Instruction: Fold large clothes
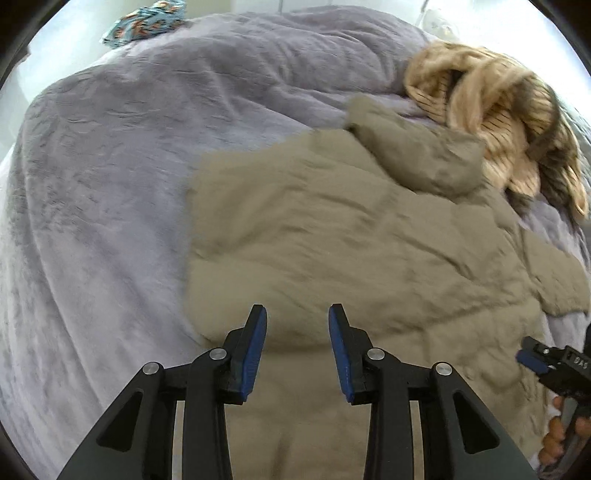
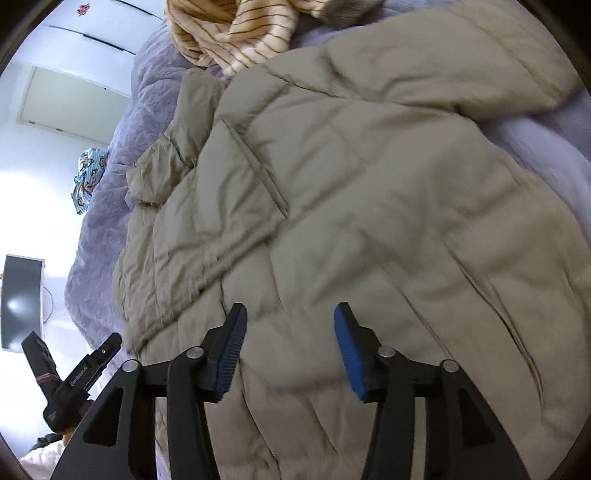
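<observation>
- Two tools hang over a bed (image 1: 92, 192) spread with a lilac plush blanket, both pointing steeply down at one large khaki quilted jacket (image 1: 332, 240).
- From the left wrist camera, the left tool (image 1: 297, 314) has its blue-padded jaws standing apart with nothing between them; only the jacket's hem shows in the gap, lying below and untouched as far as I can see.
- From the right wrist camera, the right tool (image 2: 290, 314) is likewise released, its jaws parted rather wider, nothing clamped, the jacket's quilted panels under it.
- The jacket lies flat and rumpled on the blanket, filling the middle and the 3 o'clock side of the left view; a sleeve is folded across its body toward 1 o'clock.
- In the right view the jacket (image 2: 351, 184) takes up most of the frame, with a sleeve cuff bunched at about 10 o'clock.
- Beyond the jacket, at 1 o'clock in the left view, sits a heap of cream striped clothing (image 1: 491, 110) touching the jacket's far edge.
- At the far corner of the bed, 11 o'clock in the left view, a small blue patterned cloth (image 1: 147, 22) lies well apart from the jacket.
- A dark screen (image 2: 22, 299) stands off the bed at 9 o'clock in the right view.
- Both views are softened by motion blur.
</observation>
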Demonstrator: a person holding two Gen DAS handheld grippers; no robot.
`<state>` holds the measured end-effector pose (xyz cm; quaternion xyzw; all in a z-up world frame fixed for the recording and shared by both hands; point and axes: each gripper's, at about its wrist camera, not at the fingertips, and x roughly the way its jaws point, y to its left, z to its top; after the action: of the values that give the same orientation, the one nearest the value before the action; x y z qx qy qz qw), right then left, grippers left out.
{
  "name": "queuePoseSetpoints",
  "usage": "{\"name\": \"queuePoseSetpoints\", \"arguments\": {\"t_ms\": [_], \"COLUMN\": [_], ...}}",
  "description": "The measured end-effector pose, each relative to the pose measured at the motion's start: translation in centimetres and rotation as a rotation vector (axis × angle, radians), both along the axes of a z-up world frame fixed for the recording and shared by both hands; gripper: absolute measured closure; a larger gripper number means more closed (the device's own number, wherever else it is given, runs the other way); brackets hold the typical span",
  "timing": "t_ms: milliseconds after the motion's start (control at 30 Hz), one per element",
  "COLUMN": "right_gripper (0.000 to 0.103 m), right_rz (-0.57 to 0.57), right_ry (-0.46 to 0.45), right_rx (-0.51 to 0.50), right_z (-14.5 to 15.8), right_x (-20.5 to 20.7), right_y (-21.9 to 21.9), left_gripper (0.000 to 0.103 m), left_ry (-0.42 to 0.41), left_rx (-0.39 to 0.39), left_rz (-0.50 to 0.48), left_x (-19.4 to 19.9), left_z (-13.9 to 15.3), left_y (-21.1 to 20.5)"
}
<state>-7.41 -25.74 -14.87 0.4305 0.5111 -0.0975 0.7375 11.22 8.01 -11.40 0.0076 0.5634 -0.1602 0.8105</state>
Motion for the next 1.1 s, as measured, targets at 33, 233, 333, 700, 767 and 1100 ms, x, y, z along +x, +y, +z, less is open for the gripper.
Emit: {"name": "queuePoseSetpoints", "arguments": {"t_ms": [33,233,333,700,767,1100], "right_gripper": [0.044,0.029,0.023,0.015,0.004,0.0], "right_rz": [-0.003,-0.037,-0.073,-0.208,-0.232,-0.333], "right_ry": [-0.002,-0.027,-0.037,-0.065,-0.073,-0.165], "right_rx": [0.003,0.029,0.041,0.039,0.041,-0.02], "right_z": [0.1,0.7,0.7,1.0,1.0,1.6], "right_x": [-0.6,-4.3,-6.1,-11.6,-12.2,-14.0], "right_y": [0.0,-1.1,-2.3,-8.3,-9.4,-14.1], "left_gripper": [0.066,0.024,0.024,0.02,0.0,0.0], "left_ry": [0.008,0.028,0.069,0.086,0.087,0.098], "left_rx": [-0.002,-0.041,-0.046,-0.025,-0.027,0.006], "left_rz": [-0.014,-0.066,-0.087,-0.2,-0.214,-0.269], "left_x": [-0.8,-4.6,-6.0,-10.3,-10.5,-11.7], "left_z": [0.1,0.8,0.5,0.5,0.6,0.0], "left_y": [-0.7,-4.2,-6.0,-12.7,-13.7,-19.2]}}
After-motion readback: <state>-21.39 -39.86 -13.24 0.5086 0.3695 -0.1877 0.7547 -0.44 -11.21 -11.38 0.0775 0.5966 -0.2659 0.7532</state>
